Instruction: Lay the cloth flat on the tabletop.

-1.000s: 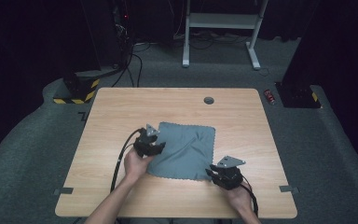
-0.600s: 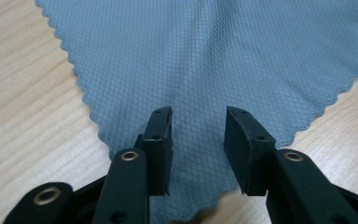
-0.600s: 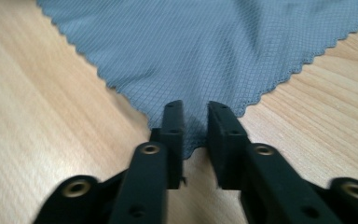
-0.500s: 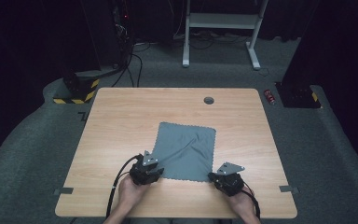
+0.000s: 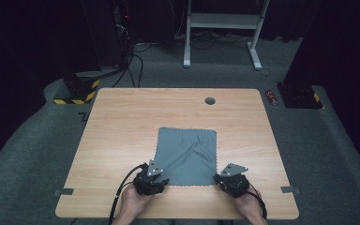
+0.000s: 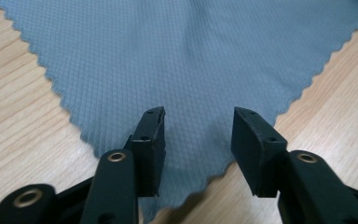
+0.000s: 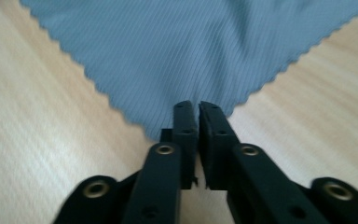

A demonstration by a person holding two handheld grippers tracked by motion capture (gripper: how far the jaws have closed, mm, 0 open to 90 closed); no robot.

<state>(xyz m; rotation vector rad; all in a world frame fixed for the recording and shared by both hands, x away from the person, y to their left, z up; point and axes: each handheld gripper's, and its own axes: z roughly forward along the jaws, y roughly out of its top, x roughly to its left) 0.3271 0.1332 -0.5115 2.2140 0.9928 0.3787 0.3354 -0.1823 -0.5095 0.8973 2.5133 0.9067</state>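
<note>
High view: grey cloth (image 5: 186,155) lying flat mid-table (image 5: 122,122), lower centre of frame. Right gripper (image 7: 198,108) pinching near corner, jaws closed; left gripper (image 6: 197,119) straddling other corner, jaws gaping. Grasping half done, lifting or folding pending.

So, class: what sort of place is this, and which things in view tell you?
Probably a lab or recording studio, not a home: a bare wooden table on grey carpet with dark surroundings, cables trailing to equipment behind, and yellow-black hazard tape on a stand's base.
</note>
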